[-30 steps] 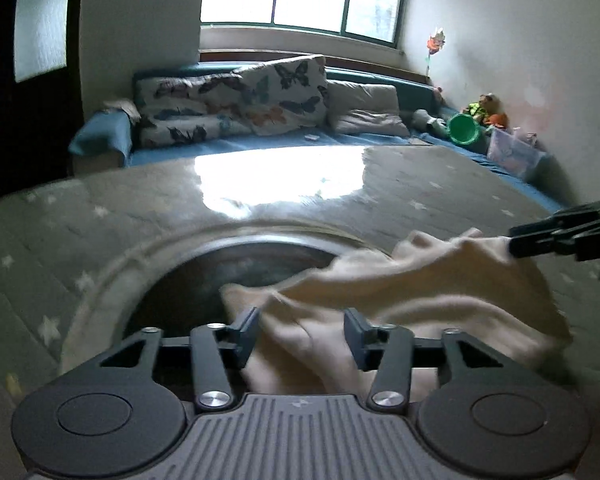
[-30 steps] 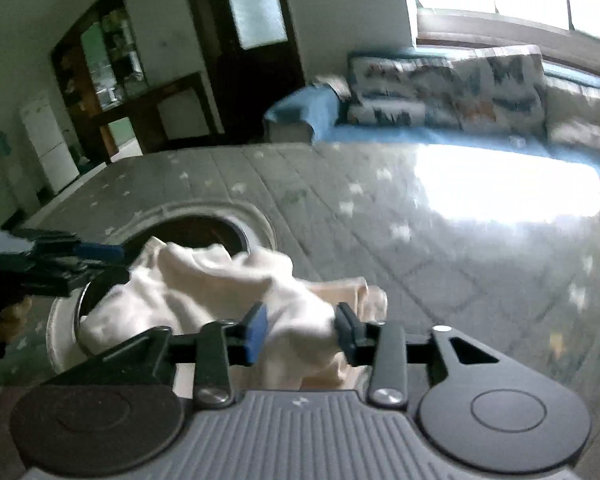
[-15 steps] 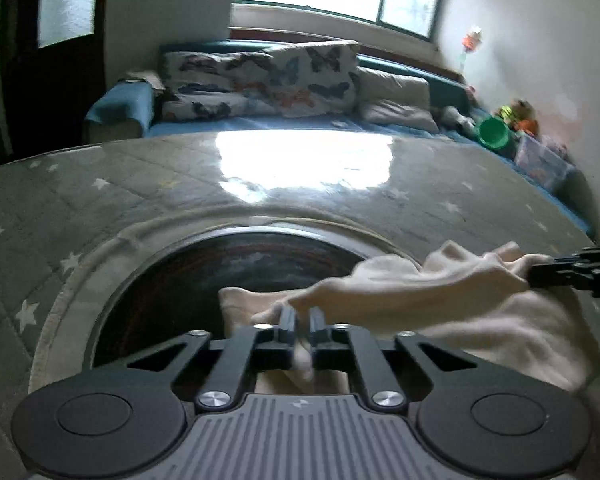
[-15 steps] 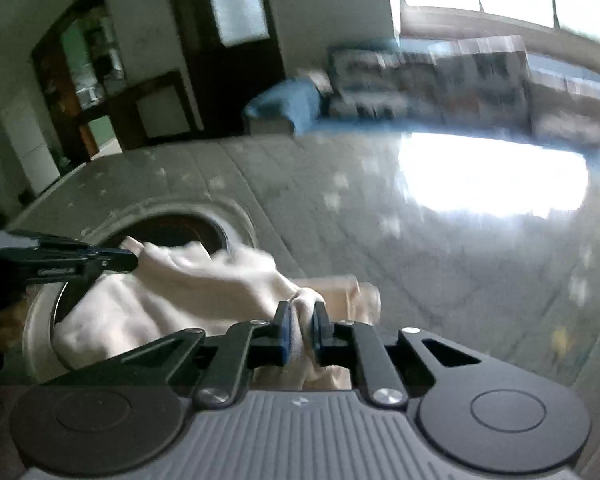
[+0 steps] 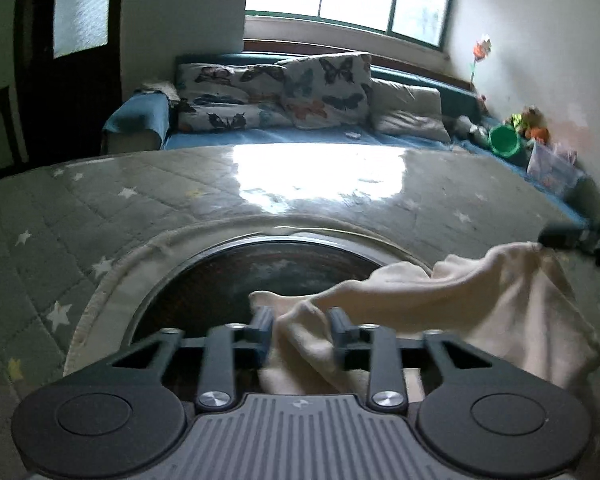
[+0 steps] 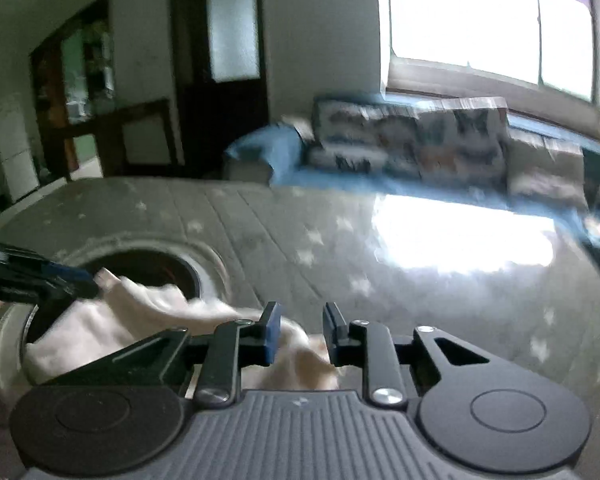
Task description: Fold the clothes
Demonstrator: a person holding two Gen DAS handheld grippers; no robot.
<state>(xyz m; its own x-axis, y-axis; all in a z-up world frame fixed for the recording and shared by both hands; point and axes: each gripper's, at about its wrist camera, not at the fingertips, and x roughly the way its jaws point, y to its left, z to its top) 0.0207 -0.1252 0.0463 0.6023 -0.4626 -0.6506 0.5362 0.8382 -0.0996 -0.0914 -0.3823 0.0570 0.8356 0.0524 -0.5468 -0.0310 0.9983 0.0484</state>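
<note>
The left gripper [image 5: 300, 326] stood open, the cream garment [image 5: 440, 312] bunched between its fingers over the dark round opening [image 5: 236, 276]. The cloth's long axis ran rightward to the right gripper [image 6: 298, 334], also open, cloth just beneath it.

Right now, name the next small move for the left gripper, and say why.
Probably close the left gripper on the cream garment. Its fingers stand apart with a ridge of fabric between them, so nothing is gripped, and the garment lies bunched over the round dark opening. A firm pinch should come before any lifting.
</note>
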